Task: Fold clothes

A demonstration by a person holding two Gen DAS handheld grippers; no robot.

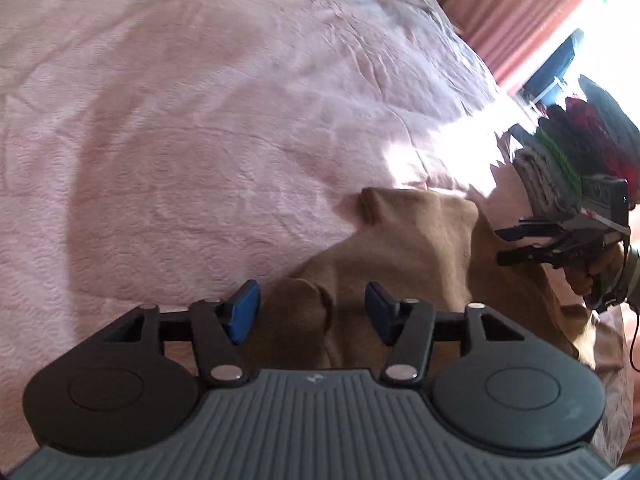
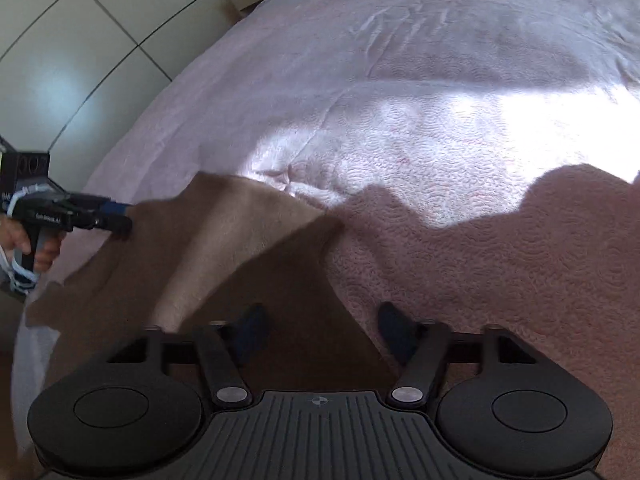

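Note:
A brown garment (image 1: 404, 240) lies rumpled on the pink quilted bedspread (image 1: 192, 112); it also shows in the right wrist view (image 2: 224, 240). My left gripper (image 1: 312, 312) is open, its blue pads on either side of a raised fold of the garment. In the right wrist view my left gripper (image 2: 120, 216) sits at the garment's left edge. My right gripper (image 2: 320, 332) is open over the shaded part of the garment, with nothing between its jaws. In the left wrist view my right gripper (image 1: 506, 246) hangs open at the garment's right side.
A stack of folded clothes (image 1: 560, 160) sits at the bed's right side by the pink curtain (image 1: 520, 12). A tiled floor (image 2: 72, 48) lies left of the bed. A bright sun patch (image 2: 440, 132) crosses the bedspread (image 2: 440, 60).

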